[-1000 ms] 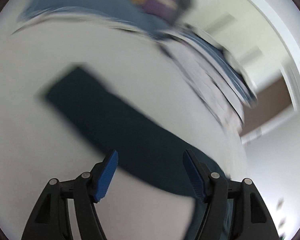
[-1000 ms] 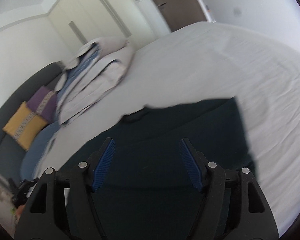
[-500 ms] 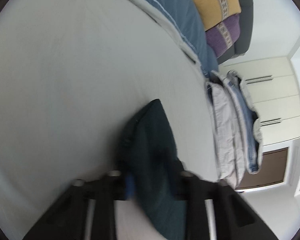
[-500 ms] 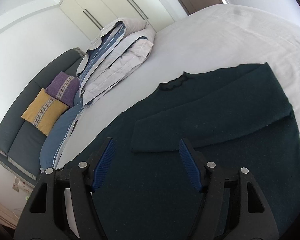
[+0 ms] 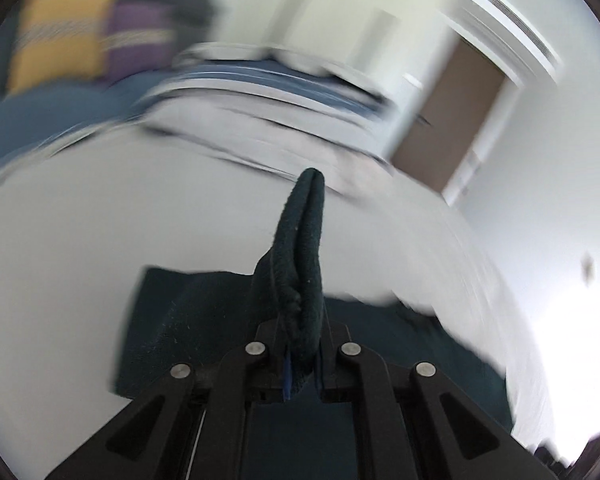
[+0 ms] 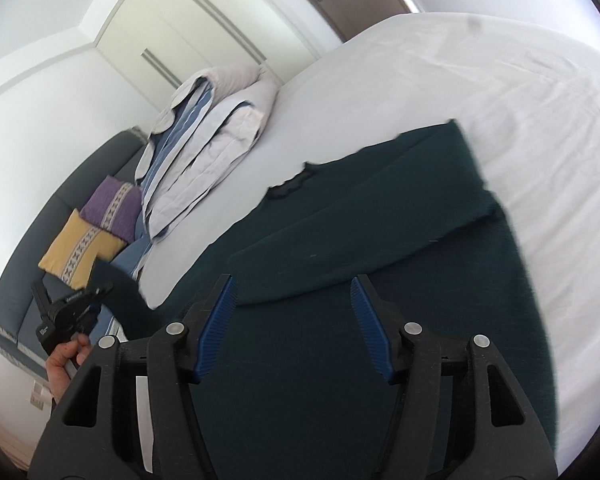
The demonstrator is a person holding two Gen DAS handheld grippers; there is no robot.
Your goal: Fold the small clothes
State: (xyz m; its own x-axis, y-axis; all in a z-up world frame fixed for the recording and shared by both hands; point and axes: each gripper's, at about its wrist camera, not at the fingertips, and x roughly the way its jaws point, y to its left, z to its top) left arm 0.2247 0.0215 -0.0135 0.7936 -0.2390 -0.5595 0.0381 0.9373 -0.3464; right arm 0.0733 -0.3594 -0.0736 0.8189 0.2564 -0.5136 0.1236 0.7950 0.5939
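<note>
A wide bed under a white fitted sheet fills the bedroom, a folded grey-and-blue quilt heaped at its far side. A dark green knitted sweater lies flat on the sheet, one sleeve folded across its chest. The left tongs are clenched on a pinched-up fold of that sweater, lifted off the bed, though that view is blurred. The right tongs hover over the sweater's body, closing, nothing pressed between their blue pads.
</note>
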